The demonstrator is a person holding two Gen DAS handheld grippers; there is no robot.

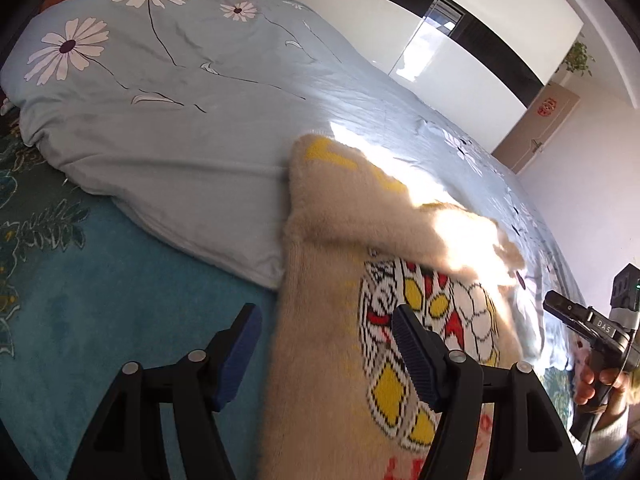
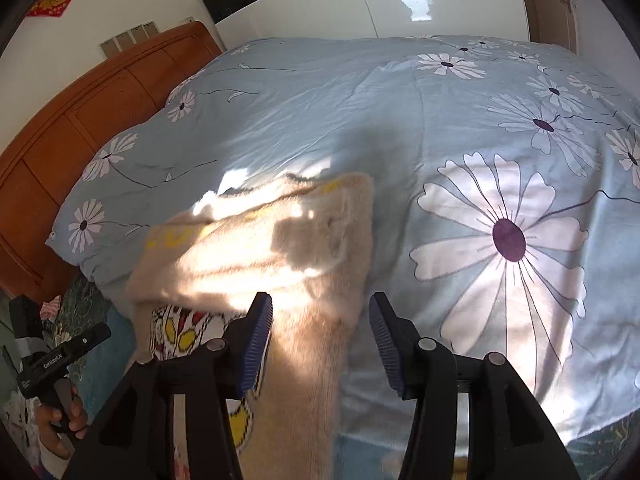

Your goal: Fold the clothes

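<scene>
One beige sweater (image 1: 328, 280) lies on the bed, partly on the pale blue duvet (image 1: 192, 120) and partly over the teal patterned bedspread (image 1: 60, 280) beneath it. The sweater is fuzzy knit, with a single cartoon motif in yellow, red, white and black on its front, and one flap of it is folded across the upper part, lit by a patch of sunlight. In the left wrist view its long axis runs from the near edge of the bed away toward the far side, the folded end pointing away from the cameras.

Two claws are in view. The left claw (image 1: 324, 344) is spread wide, one blue ribbed pad (image 1: 240, 356) over the bedspread and the other over the sweater's motif, gripping nothing. The right claw (image 2: 320, 340) is also spread, its two pads either side of the sweater's (image 2: 280, 240) right edge where it meets the duvet (image 2: 480, 140), holding nothing.

The duvet is smooth, wrinkled cotton-like cloth printed with many white daisies with dark purple centres. One wooden headboard (image 2: 80, 120), orange-brown and panelled, stands at the bed's end. Glossy white wardrobe doors (image 1: 460, 32) with a black band line the wall beyond.
</scene>
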